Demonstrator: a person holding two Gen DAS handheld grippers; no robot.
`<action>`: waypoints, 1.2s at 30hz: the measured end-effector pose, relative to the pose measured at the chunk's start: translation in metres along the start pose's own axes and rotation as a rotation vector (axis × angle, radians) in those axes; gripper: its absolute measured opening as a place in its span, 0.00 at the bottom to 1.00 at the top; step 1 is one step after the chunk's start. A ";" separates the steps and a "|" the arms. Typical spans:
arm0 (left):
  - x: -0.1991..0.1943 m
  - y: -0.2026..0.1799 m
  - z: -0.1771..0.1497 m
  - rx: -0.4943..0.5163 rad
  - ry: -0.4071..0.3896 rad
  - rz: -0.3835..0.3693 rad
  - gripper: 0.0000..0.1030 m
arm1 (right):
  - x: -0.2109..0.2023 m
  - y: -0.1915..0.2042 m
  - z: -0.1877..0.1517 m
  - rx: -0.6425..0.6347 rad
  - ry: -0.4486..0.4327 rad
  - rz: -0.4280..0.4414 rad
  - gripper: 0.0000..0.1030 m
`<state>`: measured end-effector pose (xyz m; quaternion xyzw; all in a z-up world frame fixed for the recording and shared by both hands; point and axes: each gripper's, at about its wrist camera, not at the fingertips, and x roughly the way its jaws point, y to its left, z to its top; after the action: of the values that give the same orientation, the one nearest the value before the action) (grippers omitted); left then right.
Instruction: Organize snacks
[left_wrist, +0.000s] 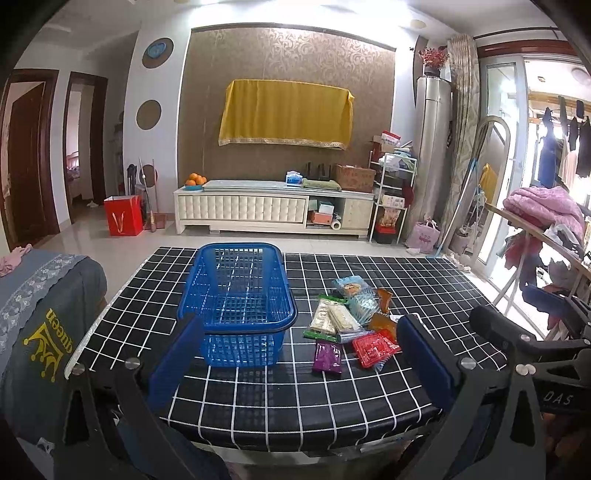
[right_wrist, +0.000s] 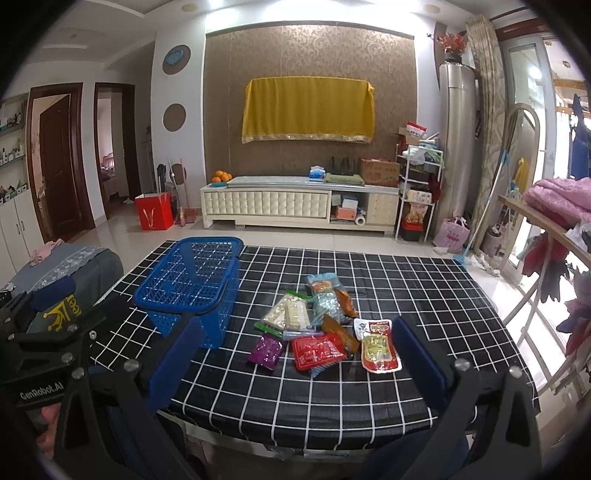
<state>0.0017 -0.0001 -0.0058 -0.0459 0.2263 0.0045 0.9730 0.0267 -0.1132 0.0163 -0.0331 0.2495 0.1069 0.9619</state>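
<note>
An empty blue mesh basket (left_wrist: 236, 295) (right_wrist: 192, 284) stands on the left half of a black table with a white grid (left_wrist: 424, 280) (right_wrist: 406, 280). To its right lies a pile of snack packets (left_wrist: 351, 321) (right_wrist: 317, 325): a purple packet (left_wrist: 327, 356) (right_wrist: 266, 350), a red packet (left_wrist: 373, 347) (right_wrist: 317, 350), pale biscuit packs (left_wrist: 334, 317) (right_wrist: 290, 314), and a red-and-white packet (right_wrist: 378, 345). My left gripper (left_wrist: 301, 362) is open above the near table edge, in front of basket and pile. My right gripper (right_wrist: 295, 362) is open too, facing the pile. Neither holds anything.
A grey cushioned seat (left_wrist: 40, 317) (right_wrist: 70, 269) sits at the table's left. A drying rack with clothes (left_wrist: 543, 229) (right_wrist: 554, 221) stands on the right. Beyond the table are tiled floor, a white TV cabinet (left_wrist: 273, 206) and a red bag (left_wrist: 123, 216).
</note>
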 end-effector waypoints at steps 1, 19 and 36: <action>0.000 0.000 0.000 0.000 0.001 0.000 1.00 | 0.000 0.000 0.000 -0.001 -0.002 0.000 1.00; -0.002 0.000 0.002 -0.007 0.006 -0.010 1.00 | 0.000 -0.002 0.001 0.004 0.008 0.009 1.00; 0.000 0.000 0.000 -0.012 0.010 -0.012 1.00 | 0.000 -0.001 0.000 0.004 0.016 0.023 1.00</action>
<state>0.0020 0.0001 -0.0057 -0.0530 0.2309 -0.0002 0.9715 0.0274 -0.1141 0.0164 -0.0291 0.2579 0.1170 0.9586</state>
